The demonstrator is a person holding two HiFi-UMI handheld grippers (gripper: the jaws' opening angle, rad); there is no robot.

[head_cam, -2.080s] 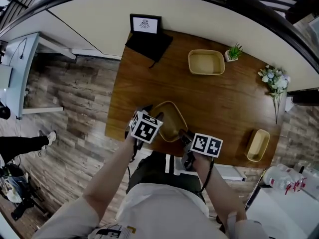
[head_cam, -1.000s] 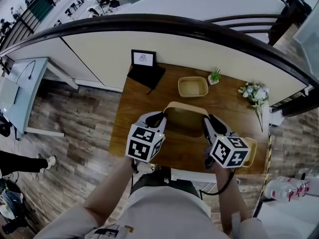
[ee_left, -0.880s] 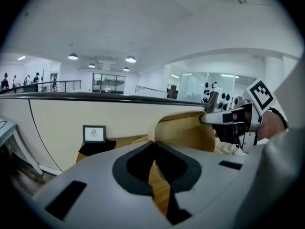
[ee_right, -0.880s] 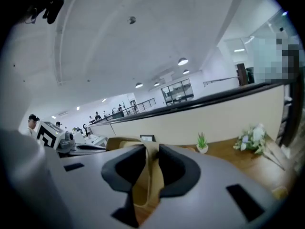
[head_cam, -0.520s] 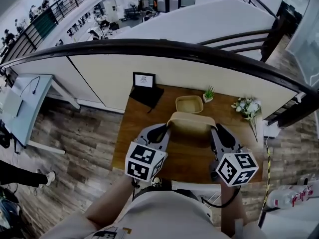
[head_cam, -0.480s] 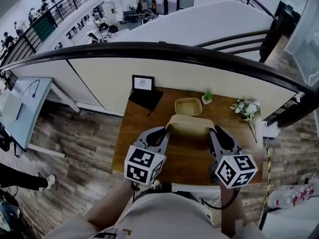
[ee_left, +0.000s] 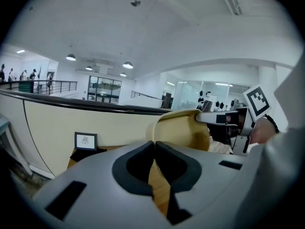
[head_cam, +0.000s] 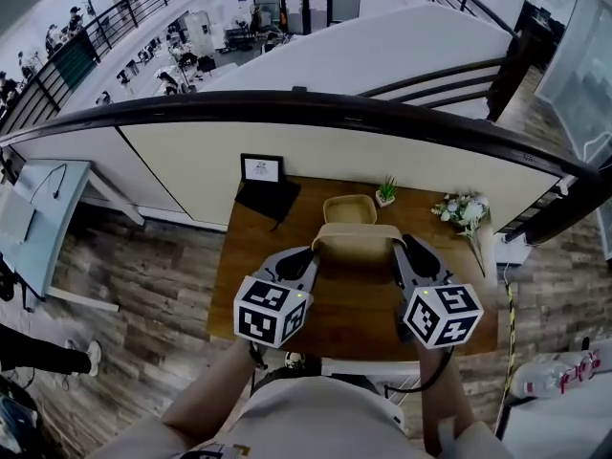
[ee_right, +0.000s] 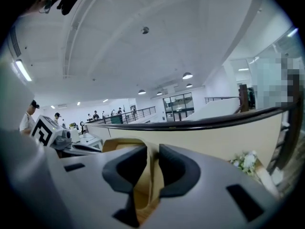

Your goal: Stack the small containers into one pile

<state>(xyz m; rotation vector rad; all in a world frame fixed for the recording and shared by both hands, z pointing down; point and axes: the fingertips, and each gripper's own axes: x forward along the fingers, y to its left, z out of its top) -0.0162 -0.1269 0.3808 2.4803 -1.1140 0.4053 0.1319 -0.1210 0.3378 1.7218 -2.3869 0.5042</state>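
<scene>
I hold a tan container (head_cam: pixel 356 242) in the air above the wooden table (head_cam: pixel 363 316), one gripper on each side. My left gripper (head_cam: pixel 314 254) is shut on its left rim. My right gripper (head_cam: pixel 400 249) has the right rim between its pads and its jaws are closing on it. In the left gripper view the container (ee_left: pixel 183 130) curves up past the left gripper (ee_left: pixel 155 149). The right gripper view shows the container's wall (ee_right: pixel 143 185) pinched in the right gripper (ee_right: pixel 151 168). A second tan container (head_cam: pixel 349 208) rests on the table beyond the held one.
A framed picture (head_cam: pixel 261 169) on a black stand sits at the table's far left corner. A small potted plant (head_cam: pixel 386 192) and a spray of flowers (head_cam: pixel 461 209) lie along the far right. A curved railing wall (head_cam: pixel 316 122) runs behind the table.
The held container has come up off the near table edge and now hangs level between both grippers, closer to the far container. The head view has tilted up.
</scene>
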